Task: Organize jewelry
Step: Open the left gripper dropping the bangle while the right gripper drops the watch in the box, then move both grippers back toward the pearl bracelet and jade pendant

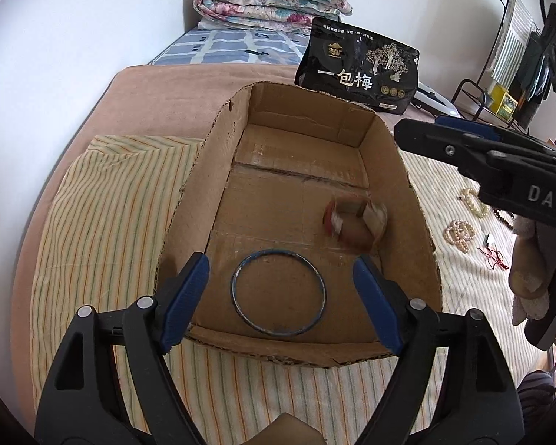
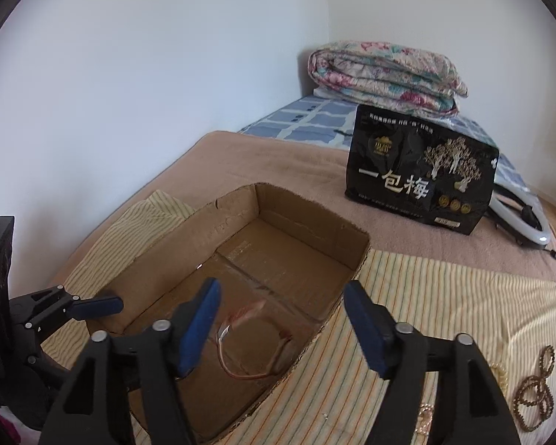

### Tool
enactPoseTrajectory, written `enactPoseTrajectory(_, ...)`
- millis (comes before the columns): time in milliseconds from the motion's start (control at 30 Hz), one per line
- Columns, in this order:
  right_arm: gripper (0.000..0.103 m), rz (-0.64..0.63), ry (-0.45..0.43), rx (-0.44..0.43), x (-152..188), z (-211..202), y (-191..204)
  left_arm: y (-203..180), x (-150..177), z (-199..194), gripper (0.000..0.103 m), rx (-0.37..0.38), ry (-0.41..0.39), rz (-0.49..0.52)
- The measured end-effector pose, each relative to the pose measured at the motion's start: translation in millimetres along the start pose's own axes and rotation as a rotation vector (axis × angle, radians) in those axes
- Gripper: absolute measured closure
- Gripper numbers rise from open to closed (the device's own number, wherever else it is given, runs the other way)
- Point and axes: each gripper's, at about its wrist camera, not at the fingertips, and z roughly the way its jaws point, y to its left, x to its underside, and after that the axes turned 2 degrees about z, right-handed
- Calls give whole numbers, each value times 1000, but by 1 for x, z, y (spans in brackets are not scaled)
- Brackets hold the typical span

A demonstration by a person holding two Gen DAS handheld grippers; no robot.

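Both my left gripper (image 1: 280, 285) and right gripper (image 2: 280, 319) gape empty above the shallow brown cardboard box (image 1: 400, 170), where the thin dark-blue rigid bangle (image 1: 278, 293) lies near its front wall: light, slippery, best pinched across its rim.

One box (image 1: 407, 193), two bangles (image 1: 278, 293), two tools (image 1: 281, 278).

The black bag (image 1: 357, 65) standing behind the box (image 1: 218, 170) carries large white characters "一包梅" across its front, readable in both views (image 2: 420, 174). Above them sits a small gold emblem with characters too small to read, and a line of fine print along the top edge is also illegible. A small white label at the bag's lower right cannot be read. On the right tool (image 1: 493, 159), right of the box, white letters "DAS" show, cut off at the frame edge.
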Motion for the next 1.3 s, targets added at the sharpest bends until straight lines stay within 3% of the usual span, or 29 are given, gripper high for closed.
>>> enactPoseTrajectory(167, 18, -18, -13, 18, -1, -8, 3, 3, 3, -3, 21, 1, 4, -15)
enactPoseTrajectory(700, 17, -42, -36, 35, 4, -36, 1, -6, 5, -25, 21, 3, -26, -16)
enactPoseTrajectory(1300, 16, -6, -99, 109, 35, -129, -77, -70, -3, -49, 21, 67, -93, 48)
